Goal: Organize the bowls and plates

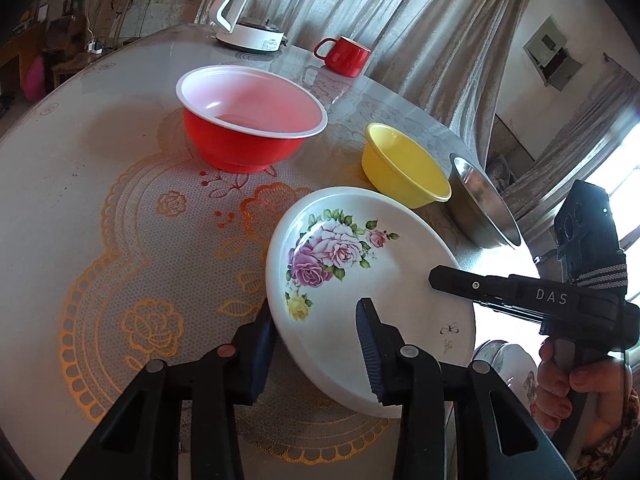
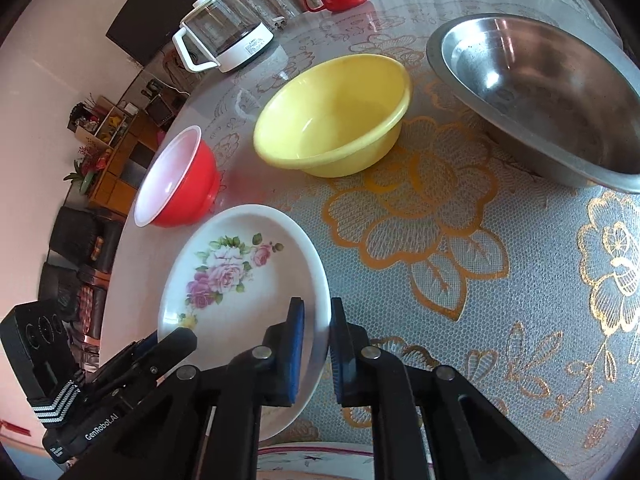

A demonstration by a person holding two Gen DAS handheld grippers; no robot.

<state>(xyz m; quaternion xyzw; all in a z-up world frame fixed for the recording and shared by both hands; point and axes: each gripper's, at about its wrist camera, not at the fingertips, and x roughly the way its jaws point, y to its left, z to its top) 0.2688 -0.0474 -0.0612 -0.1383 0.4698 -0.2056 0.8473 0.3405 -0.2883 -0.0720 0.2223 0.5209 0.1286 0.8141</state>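
White floral plate [image 2: 236, 280] sits tilted at table centre, its rim pinched by both the left gripper [image 1: 316, 356] and right gripper [image 2: 316, 356]. Red plastic bowl [image 1: 252, 116] at 11 o'clock, yellow plastic bowl [image 1: 404, 164] at 1 o'clock and steel bowl [image 2: 540, 96] remain unstacked; sorting appears barely begun.

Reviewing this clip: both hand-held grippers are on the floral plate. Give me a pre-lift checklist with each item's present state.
1. Right hand-held gripper clamped on the floral plate's rim: ok, pads on either side of the edge.
2. Left hand-held gripper gripping the opposite rim: ok, rim sits between its pads.
3. Plate empty: ok, nothing on it.
4. Plate level: not ok, it looks tilted, with one edge raised off the tablecloth.
5. Clear of neighbours: ok, red bowl, yellow bowl and steel bowl stand apart from it.
6. Second floral dish under the plate's near edge, touching or not: cannot tell.
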